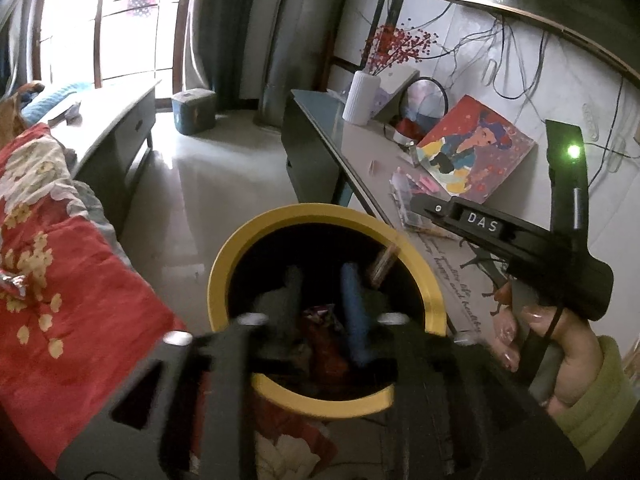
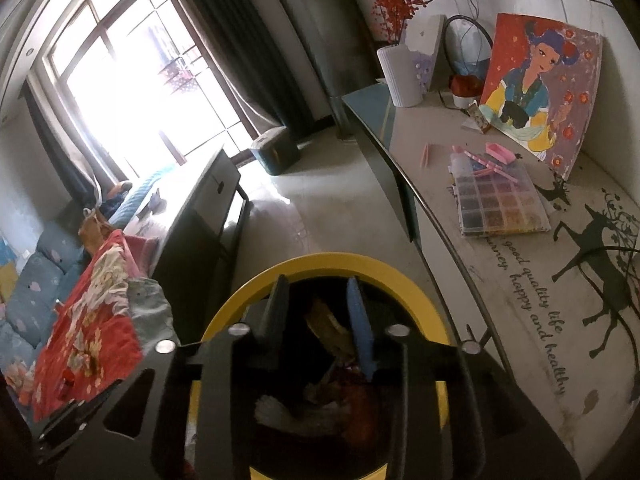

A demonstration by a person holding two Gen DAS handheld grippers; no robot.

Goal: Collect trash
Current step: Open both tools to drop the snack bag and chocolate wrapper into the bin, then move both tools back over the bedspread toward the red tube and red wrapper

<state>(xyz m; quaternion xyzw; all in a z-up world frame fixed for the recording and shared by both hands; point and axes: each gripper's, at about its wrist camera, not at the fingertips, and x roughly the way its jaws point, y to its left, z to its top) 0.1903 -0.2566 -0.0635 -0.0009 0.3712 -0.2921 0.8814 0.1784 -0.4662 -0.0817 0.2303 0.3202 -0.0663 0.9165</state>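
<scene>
A yellow-rimmed bin with a dark inside stands on the floor between the sofa and the long table. It also shows in the right wrist view. Wrappers lie in it, red and brown ones in the right wrist view. My left gripper hangs over the bin mouth, fingers apart, nothing between them. My right gripper is also over the bin, open and empty. In the left wrist view the right gripper's body is held by a hand at the right.
A red floral blanket covers the sofa at the left, with a foil wrapper on it. The long table at the right holds a bead box, a painting and a white vase. A low cabinet stands beyond the sofa.
</scene>
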